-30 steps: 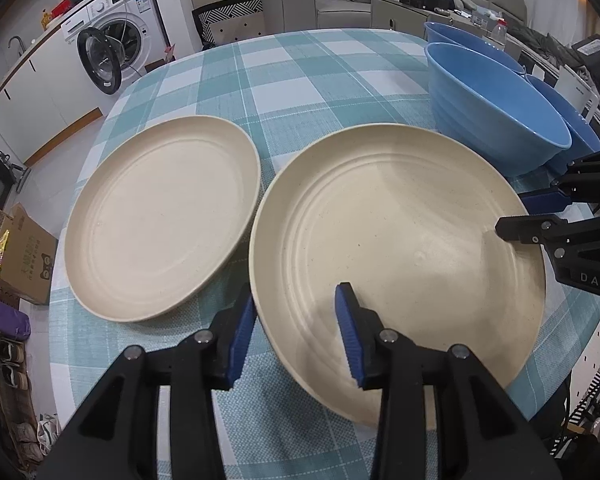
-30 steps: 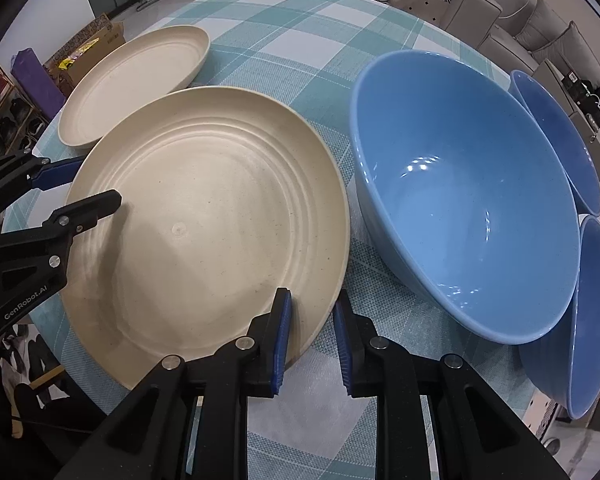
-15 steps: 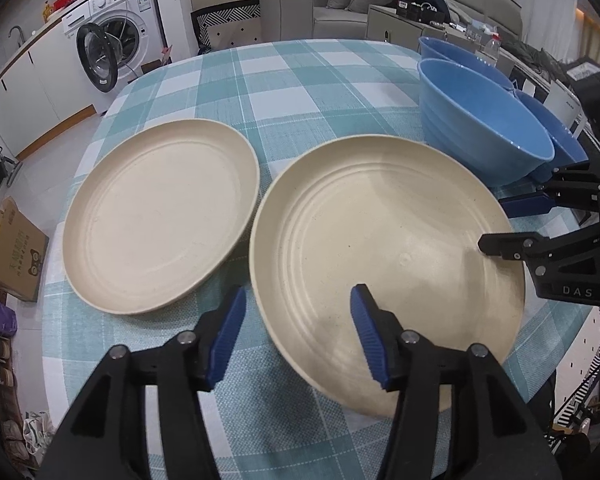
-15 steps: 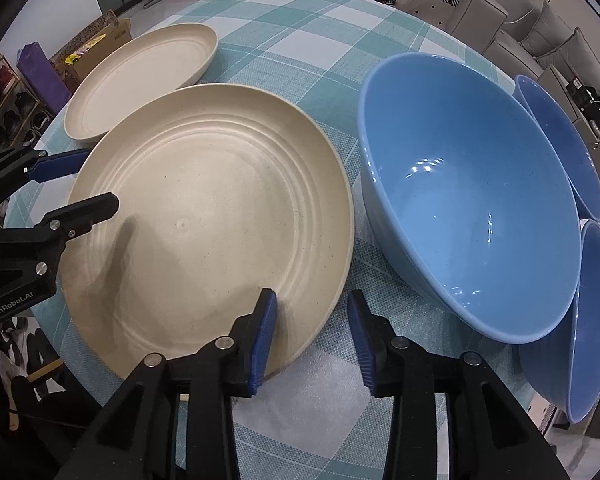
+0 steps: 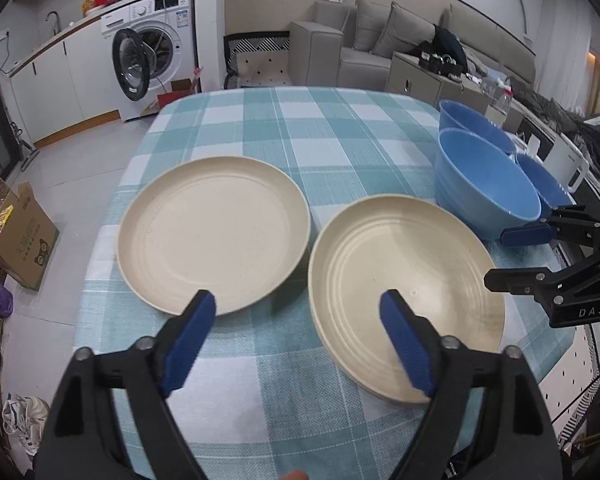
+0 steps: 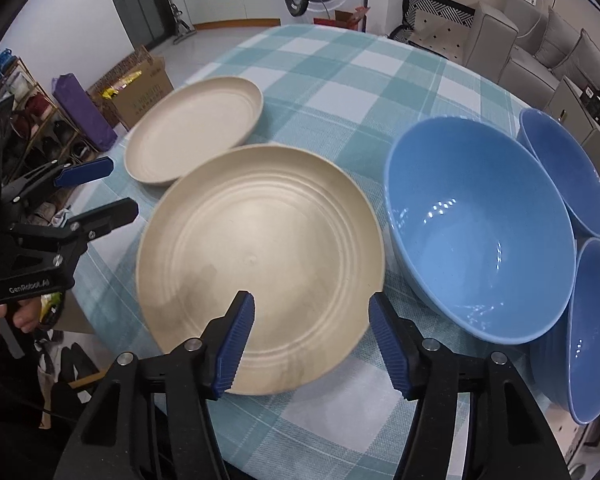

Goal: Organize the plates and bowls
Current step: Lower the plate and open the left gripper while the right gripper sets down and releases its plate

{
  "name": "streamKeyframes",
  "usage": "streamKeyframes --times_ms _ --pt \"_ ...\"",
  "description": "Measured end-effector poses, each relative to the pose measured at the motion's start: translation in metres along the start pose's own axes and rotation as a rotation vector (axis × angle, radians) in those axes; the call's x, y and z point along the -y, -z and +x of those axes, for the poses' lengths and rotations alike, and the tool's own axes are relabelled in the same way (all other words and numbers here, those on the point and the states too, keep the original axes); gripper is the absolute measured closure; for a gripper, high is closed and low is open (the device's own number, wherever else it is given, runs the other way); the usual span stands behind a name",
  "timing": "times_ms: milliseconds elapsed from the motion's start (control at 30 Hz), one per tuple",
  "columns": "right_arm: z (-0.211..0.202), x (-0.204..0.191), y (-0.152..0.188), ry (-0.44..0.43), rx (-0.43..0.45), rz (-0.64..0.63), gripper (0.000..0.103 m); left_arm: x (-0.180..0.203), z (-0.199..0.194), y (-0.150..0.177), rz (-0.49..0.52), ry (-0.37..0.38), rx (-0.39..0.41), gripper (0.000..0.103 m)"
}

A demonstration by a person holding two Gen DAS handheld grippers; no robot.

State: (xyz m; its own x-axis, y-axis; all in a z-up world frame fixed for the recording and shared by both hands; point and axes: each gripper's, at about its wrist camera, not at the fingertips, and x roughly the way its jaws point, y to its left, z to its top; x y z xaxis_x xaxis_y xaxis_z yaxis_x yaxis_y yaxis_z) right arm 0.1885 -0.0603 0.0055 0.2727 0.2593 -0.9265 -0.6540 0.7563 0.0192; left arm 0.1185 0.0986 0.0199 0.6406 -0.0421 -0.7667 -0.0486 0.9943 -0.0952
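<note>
Two cream plates lie side by side on the checked table: a smooth plate and a ridged plate. A large blue bowl stands to the right of the ridged plate, with two smaller blue bowls crowded behind it. My left gripper hovers over the gap between the plates, jaws opening, nothing pressed. My right gripper hangs above the ridged plate's near rim, jaws opening, its pads clear of the rim.
The round table's teal checked cloth stretches bare behind the plates. A white jug stands past the bowls. On the floor to the left sit a cardboard box and shoes; a washing machine and a sofa are beyond.
Both grippers widened their jaws off the ridged plate's rim and drew up and back. The ridged plate stays lying on the cloth beside the smooth plate.
</note>
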Motion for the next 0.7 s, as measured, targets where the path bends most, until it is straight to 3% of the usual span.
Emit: streamKeyframes --times_ms 133,200,333,433,700 --pt "-0.011 -0.007 -0.005 -0.022 0.056 -0.001 0.031 -0.009 -0.009 -0.003 -0.017 0.002 0.034 0.0" --pt "-0.015 -0.008 -0.01 -0.03 0.092 0.01 0.021 -0.014 -0.014 -0.004 -0.027 -0.005 0.057 0.0" --pt "-0.02 -0.01 -0.019 -0.028 0.162 0.011 0.014 -0.025 -0.02 -0.007 -0.043 -0.025 0.075 0.0" --pt "-0.024 -0.008 -0.024 -0.044 0.206 0.022 0.002 -0.032 -0.025 -0.009 -0.054 -0.044 0.088 0.0" --pt "-0.016 -0.006 -0.041 -0.071 0.235 0.025 0.001 -0.045 -0.021 -0.012 -0.062 -0.091 0.093 0.0"
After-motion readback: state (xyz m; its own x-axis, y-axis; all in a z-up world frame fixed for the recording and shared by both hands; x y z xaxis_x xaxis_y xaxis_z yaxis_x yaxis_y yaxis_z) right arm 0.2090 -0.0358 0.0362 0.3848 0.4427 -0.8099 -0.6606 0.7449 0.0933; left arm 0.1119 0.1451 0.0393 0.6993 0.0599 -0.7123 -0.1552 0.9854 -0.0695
